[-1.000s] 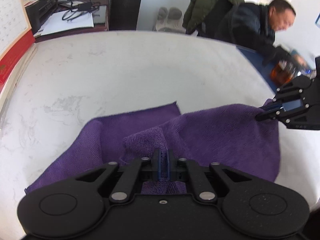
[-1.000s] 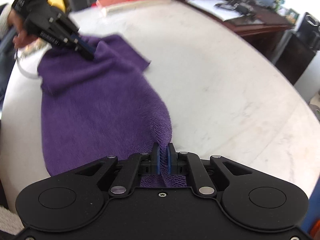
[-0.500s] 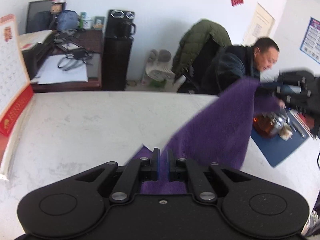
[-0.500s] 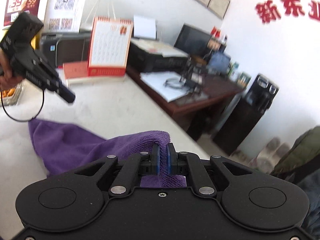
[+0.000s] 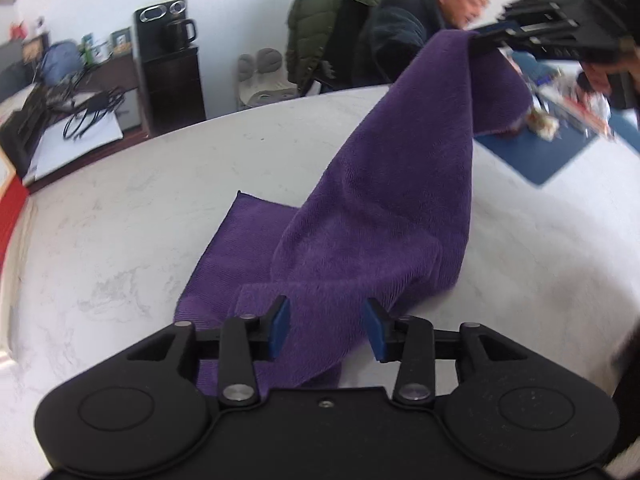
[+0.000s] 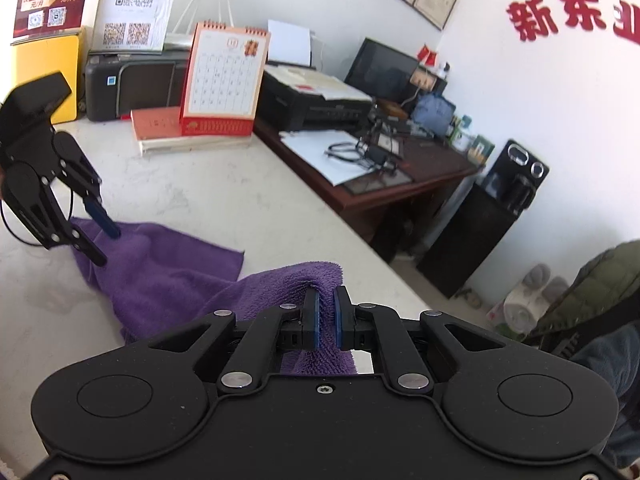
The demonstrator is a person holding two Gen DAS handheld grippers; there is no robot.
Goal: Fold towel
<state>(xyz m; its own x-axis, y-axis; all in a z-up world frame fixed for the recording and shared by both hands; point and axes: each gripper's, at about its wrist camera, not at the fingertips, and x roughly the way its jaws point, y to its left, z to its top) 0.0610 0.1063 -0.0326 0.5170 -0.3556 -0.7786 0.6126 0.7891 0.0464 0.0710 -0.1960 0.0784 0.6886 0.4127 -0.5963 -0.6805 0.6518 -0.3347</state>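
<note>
Lifted off the white marble table (image 5: 120, 240) since a second ago, one corner of the purple terry towel (image 5: 380, 208) hangs pinched in the right gripper (image 6: 327, 316); the left gripper (image 5: 326, 326) jaws are opening, pads clear of cloth below.

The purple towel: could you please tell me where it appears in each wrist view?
Left wrist view: the purple towel runs from bottom centre up to the upper right.
Right wrist view: the towel lies left of centre, reaching bottom centre.
Shared landmark: the black water dispenser.
</note>
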